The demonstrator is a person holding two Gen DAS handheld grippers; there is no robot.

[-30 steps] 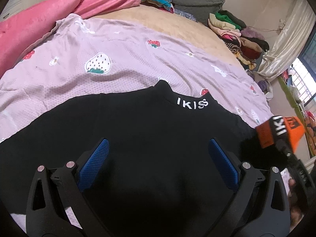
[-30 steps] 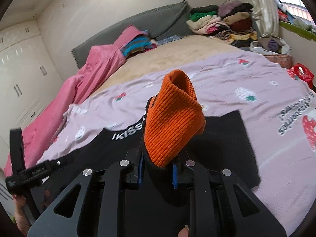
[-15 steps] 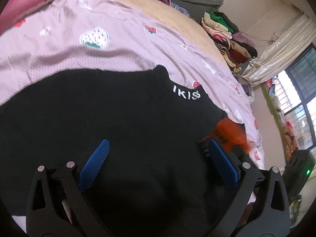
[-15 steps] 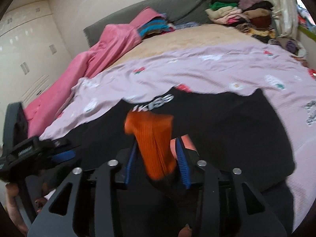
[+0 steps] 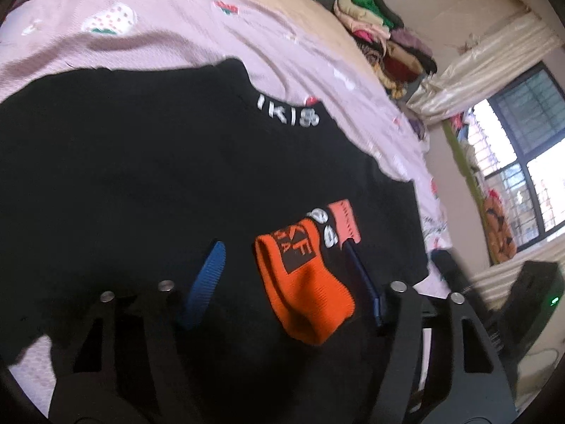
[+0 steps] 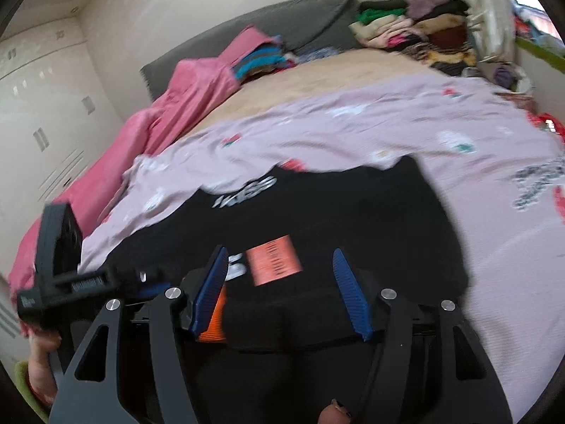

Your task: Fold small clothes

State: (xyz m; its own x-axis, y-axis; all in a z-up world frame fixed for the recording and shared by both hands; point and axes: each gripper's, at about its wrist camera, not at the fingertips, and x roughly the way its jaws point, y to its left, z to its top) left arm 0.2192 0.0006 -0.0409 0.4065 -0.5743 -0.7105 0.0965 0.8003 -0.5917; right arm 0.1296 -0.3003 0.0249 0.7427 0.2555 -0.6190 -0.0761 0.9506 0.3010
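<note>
Bed: a tan mattress [image 6: 339, 81] fills the room; a lilac sheet [image 6: 388, 127] with strawberry prints covers its near half.
Room: cream walls, white wardrobe doors [image 6: 39, 116] at 9 o'clock in the right wrist view, a barred window [image 5: 522, 162] and pale curtain [image 5: 483, 67] at 3 o'clock in the left wrist view.
Headboard end: a grey cushion [image 6: 282, 31] stands against the wall at 12 o'clock.
Blanket: a pink blanket [image 6: 169, 113] trails along the bed's edge from 11 to 9 o'clock in the right wrist view.
Piles: folded clothes [image 6: 413, 24] are stacked at 1 o'clock on the bed corner; a striped stack [image 6: 261, 62] sits just beside the blanket.
Top: a black top [image 5: 141, 183] lies spread flat on the sheet, white lettering on its collar [image 5: 287, 115] toward 12 o'clock.
Cuff: an orange cuff [image 5: 303, 293] with a black patch lies folded in onto the top's body, with a salmon tag [image 5: 344, 221] just beyond it.
Left gripper [image 5: 286, 282]: jaws wide apart, low over the top; the cuff lies between its blue fingers [image 5: 206, 286], nothing clamped.
Right gripper [image 6: 280, 289]: jaws apart and holding nothing, with the tag [image 6: 273, 265] between them; the cuff [image 6: 213, 321] shows at the left finger.
Containers: none can be made out.
</note>
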